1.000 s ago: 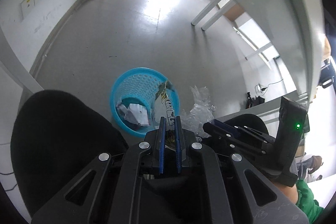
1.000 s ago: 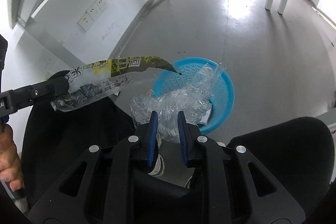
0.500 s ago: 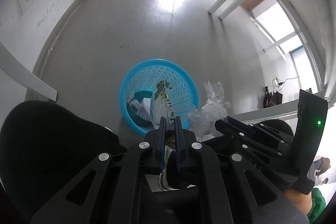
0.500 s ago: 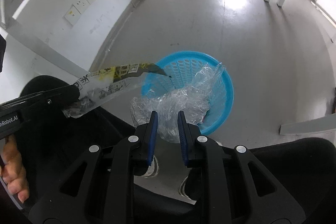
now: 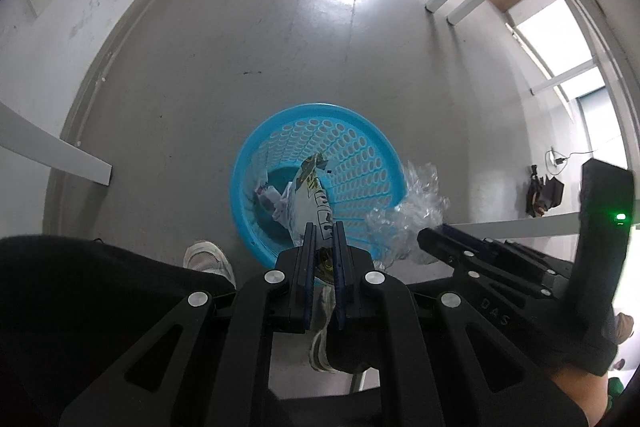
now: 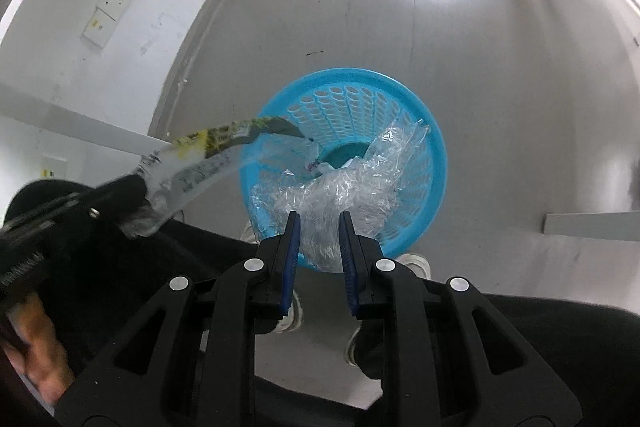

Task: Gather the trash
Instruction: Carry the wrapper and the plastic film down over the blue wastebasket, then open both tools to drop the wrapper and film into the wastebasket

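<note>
Grey floor (image 5: pixel 280 47); perforated blue basket (image 5: pixel 352 163); crinkled clear plastic (image 6: pixel 344 187).

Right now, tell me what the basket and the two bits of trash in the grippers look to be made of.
Basket: looks like moulded plastic, bright blue and slightly glossy, its wall pierced with rows of oval holes.
Wrapper in the left gripper: probably thin printed film, partly clear with yellow and black print; it bends limply.
Clear wrap in the right gripper: seemingly thin transparent plastic, crinkled and glinting.
</note>
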{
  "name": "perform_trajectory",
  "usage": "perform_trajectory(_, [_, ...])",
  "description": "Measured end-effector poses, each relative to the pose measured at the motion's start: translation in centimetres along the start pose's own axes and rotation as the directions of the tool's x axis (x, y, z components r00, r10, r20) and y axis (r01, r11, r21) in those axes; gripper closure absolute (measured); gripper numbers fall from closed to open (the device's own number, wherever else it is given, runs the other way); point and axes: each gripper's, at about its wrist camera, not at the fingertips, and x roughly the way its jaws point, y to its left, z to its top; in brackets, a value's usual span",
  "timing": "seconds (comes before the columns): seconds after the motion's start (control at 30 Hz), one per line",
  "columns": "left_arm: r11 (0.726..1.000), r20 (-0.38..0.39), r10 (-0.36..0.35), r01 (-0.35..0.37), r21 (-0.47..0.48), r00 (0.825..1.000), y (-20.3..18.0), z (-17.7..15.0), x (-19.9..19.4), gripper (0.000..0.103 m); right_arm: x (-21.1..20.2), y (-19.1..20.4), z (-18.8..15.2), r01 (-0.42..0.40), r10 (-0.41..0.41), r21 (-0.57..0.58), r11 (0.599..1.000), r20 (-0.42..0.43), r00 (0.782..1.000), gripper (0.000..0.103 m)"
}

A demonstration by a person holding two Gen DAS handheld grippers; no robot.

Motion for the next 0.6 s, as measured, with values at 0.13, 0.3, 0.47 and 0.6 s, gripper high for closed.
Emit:
perform_trajectory(0.13, [1.0, -0.03, 0.016, -0.017, -0.023, 0.999, -0.2, 0.9, 1.9, 0.096, 2.1, -1.2, 0.7, -0.026, 0.03, 0.058, 0.998, -0.062, 0.998, 0.084])
perform_trajectory(0.3, [0.999, -0.071, 0.03, -0.032, -0.041, 0.997, -0.1, 2.0, 4.4, 0.096, 4.3, -1.8, 1.2, -0.013, 0.02, 0.071, 0.997, -0.098, 0.995, 0.084])
perform_trajectory(0.47, [0.998, -0.1, 0.044, -0.049, -0.049, 0.994, 0.0, 2.6, 6.4, 0.096, 5.7, -2.3, 2.3, 0.006, 0.003, 0.081, 0.997, -0.109, 0.994, 0.084])
perform_trajectory(0.6, [0.995, -0.124, 0.029, -0.04, -0.094, 0.992, 0.6, 3.0, 7.4, 0.096, 7.0, -2.8, 2.9, 0.014, 0.0, 0.107, 0.994, -0.128, 0.992, 0.084])
